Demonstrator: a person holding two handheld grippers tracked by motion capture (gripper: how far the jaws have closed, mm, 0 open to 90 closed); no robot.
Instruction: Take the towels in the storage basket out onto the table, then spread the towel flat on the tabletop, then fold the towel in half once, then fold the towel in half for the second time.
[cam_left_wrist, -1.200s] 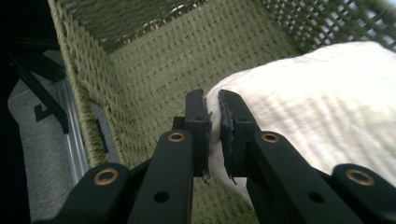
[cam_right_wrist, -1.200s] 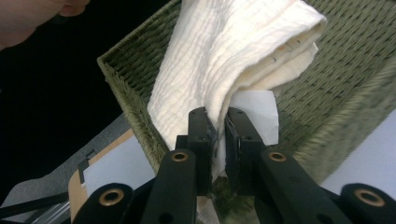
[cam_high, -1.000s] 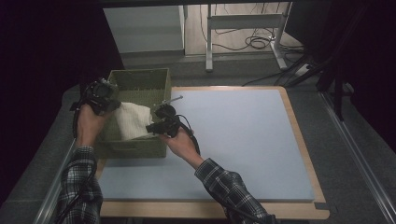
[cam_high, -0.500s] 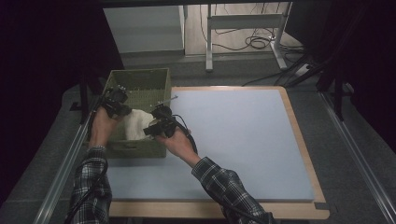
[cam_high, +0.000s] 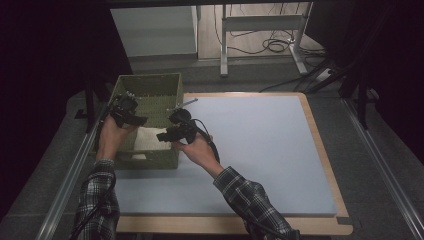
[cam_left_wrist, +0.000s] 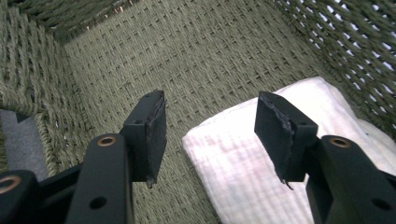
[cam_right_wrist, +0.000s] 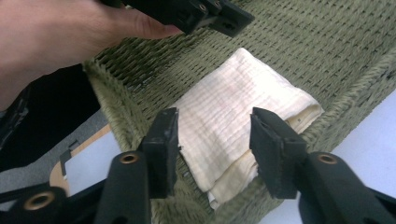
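A folded cream cloth (cam_right_wrist: 243, 116) lies inside the green woven basket (cam_high: 155, 92) at the table's (cam_high: 260, 150) near left. Both the left tongs (cam_left_wrist: 210, 135) and right tongs (cam_right_wrist: 215, 144) hover released above it. Their jaw tips could snag the weave or drag the cloth askew.

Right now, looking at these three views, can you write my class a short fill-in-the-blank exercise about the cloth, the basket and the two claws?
1. The folded cream-white cloth lies inside the green woven ____.
2. The jaws of the left claw stand ____, with nothing between them.
3. The right claw hovers above the cloth with its jaws ____.
4. The basket stands at the ____ edge of the pale blue table mat, seen from the high view.

Missing words: basket; open; open; left
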